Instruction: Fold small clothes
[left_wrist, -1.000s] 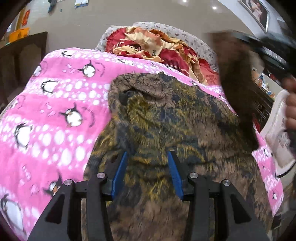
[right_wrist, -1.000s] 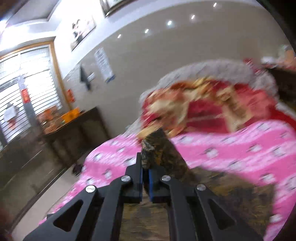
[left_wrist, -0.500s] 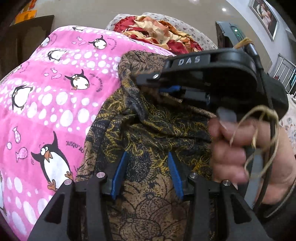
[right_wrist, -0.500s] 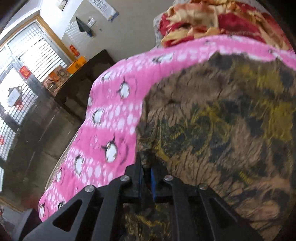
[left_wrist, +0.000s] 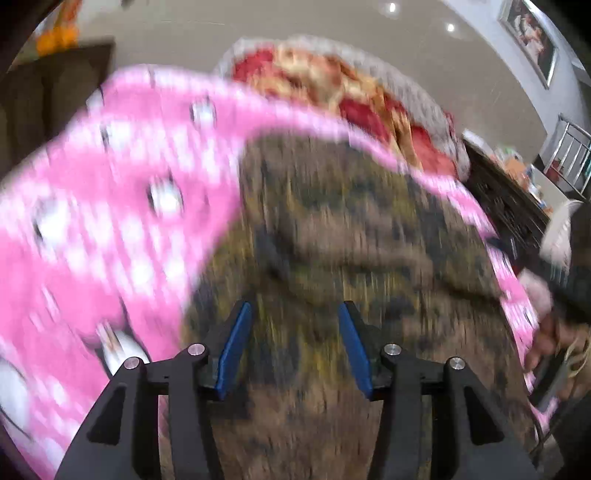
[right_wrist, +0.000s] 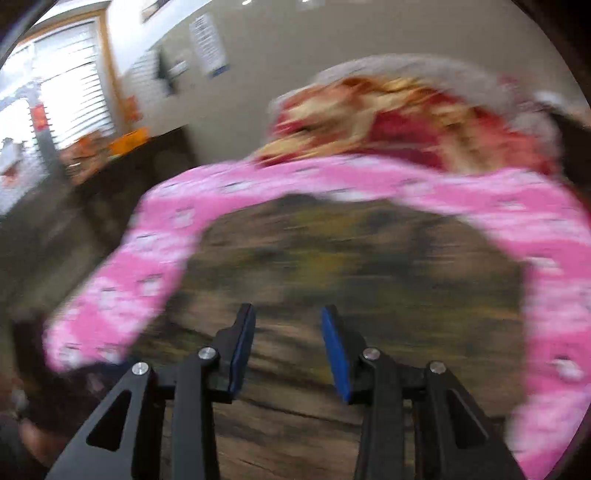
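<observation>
A brown garment with a gold and black print (left_wrist: 343, 236) lies on the pink penguin blanket (left_wrist: 110, 206), folded over itself; both views are motion-blurred. My left gripper (left_wrist: 291, 317) is open and empty, just above the near part of the garment. My right gripper (right_wrist: 288, 321) is also open and empty above the same garment (right_wrist: 351, 266). The hand holding the right gripper shows at the right edge of the left wrist view (left_wrist: 554, 332).
A red and gold patterned quilt (left_wrist: 332, 85) is bunched at the far end of the bed. Dark wooden furniture (right_wrist: 122, 162) stands to the left near a window, and a dark cabinet (left_wrist: 509, 199) to the right of the bed.
My right gripper has let go of the garment's edge, opened and pulled back. The garment now lies folded over on the blanket. My left gripper stays open and has lifted slightly.
</observation>
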